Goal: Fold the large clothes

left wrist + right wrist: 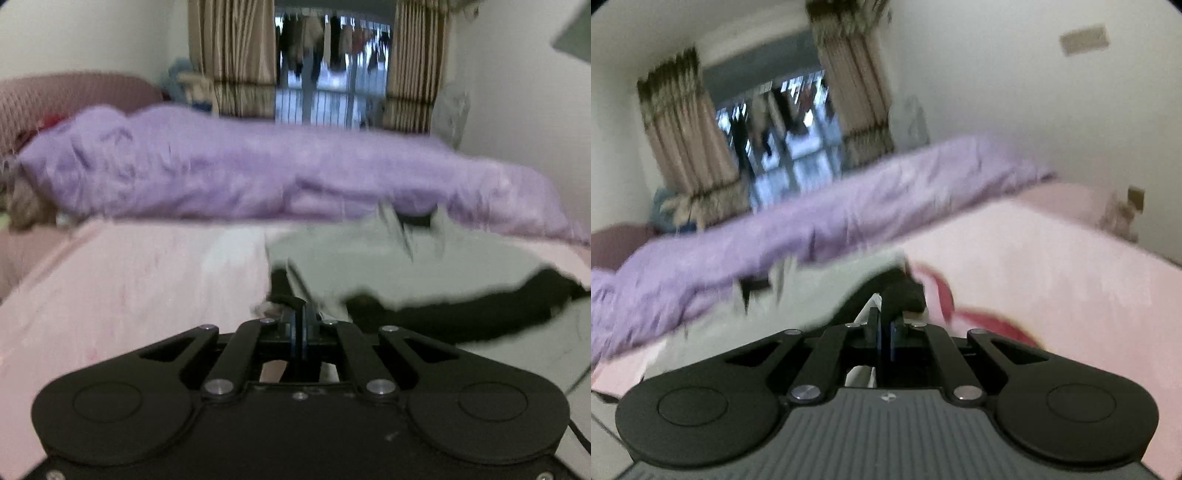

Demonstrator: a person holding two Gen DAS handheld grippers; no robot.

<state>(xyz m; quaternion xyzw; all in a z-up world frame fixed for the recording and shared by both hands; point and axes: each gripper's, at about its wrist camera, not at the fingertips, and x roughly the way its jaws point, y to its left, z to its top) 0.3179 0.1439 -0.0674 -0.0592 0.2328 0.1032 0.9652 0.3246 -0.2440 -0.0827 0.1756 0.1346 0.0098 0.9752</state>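
A pale grey-green garment (369,266) with black trim (480,314) lies on the pink bed sheet (129,280). My left gripper (301,314) is shut on the garment's near left edge, by a black cuff. In the right wrist view the same garment (812,291) stretches to the left. My right gripper (886,325) is shut on its black trimmed edge (897,291). Both views are blurred by motion.
A rumpled purple quilt (258,173) lies across the far side of the bed, also in the right wrist view (812,229). A red item (990,321) lies on the sheet beside my right gripper. Curtains and a window (332,74) stand behind.
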